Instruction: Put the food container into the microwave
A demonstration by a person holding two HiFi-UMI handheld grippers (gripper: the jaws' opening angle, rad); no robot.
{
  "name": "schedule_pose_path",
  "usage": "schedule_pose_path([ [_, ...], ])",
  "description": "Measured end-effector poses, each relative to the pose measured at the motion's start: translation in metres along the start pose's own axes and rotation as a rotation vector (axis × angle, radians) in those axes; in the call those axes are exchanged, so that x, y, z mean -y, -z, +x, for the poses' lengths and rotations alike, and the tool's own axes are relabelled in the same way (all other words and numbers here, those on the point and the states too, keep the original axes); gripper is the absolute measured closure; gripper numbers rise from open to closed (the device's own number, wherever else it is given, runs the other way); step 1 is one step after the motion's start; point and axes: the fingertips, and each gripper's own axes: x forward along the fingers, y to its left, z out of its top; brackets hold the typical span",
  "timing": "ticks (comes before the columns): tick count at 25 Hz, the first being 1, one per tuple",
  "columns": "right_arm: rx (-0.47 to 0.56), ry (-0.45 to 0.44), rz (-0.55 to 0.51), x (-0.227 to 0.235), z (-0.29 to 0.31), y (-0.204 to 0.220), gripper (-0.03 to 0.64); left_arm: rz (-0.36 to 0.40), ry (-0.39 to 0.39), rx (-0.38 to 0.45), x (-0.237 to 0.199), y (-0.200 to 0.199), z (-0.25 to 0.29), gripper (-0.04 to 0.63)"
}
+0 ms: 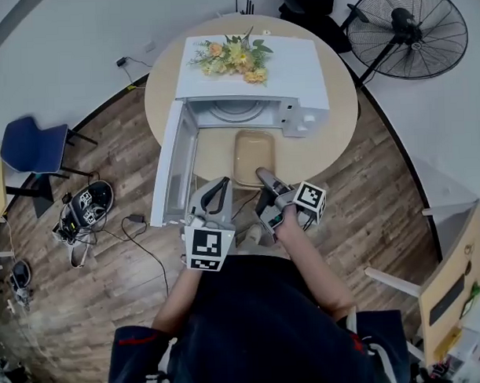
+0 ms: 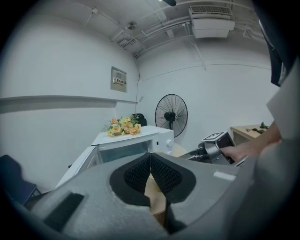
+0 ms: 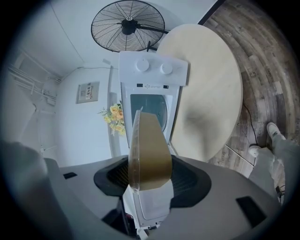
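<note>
The tan food container (image 1: 253, 155) is level in front of the white microwave (image 1: 299, 75), whose door (image 1: 172, 165) swings open to the left. My right gripper (image 1: 265, 176) is shut on the container's near rim. In the right gripper view the container (image 3: 150, 150) stands edge-on between the jaws of that gripper (image 3: 150, 182), and the microwave cavity (image 3: 149, 110) lies straight beyond it. My left gripper (image 1: 216, 189) hovers just left of the container, near the door. Its pads (image 2: 161, 171) meet with nothing between them.
The microwave stands on a round wooden table (image 1: 329, 148) and carries yellow flowers (image 1: 231, 57) on top. A black floor fan (image 1: 411, 28) is at the back right. On the floor to the left are a blue chair (image 1: 34, 147) and cables (image 1: 83, 212).
</note>
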Motion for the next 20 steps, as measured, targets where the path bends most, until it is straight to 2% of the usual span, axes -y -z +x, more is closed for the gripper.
schedule_pose_path([
  [10,0.01,0.015,-0.002,-0.004,0.029,-0.006,0.383,-0.011,0.034,-0.012,-0.021,0.001,0.02,0.578],
  [20,0.023,0.067,-0.004,0.008,0.068,-0.025,0.383,-0.033,0.067,-0.041,-0.049,0.01,0.05,0.578],
])
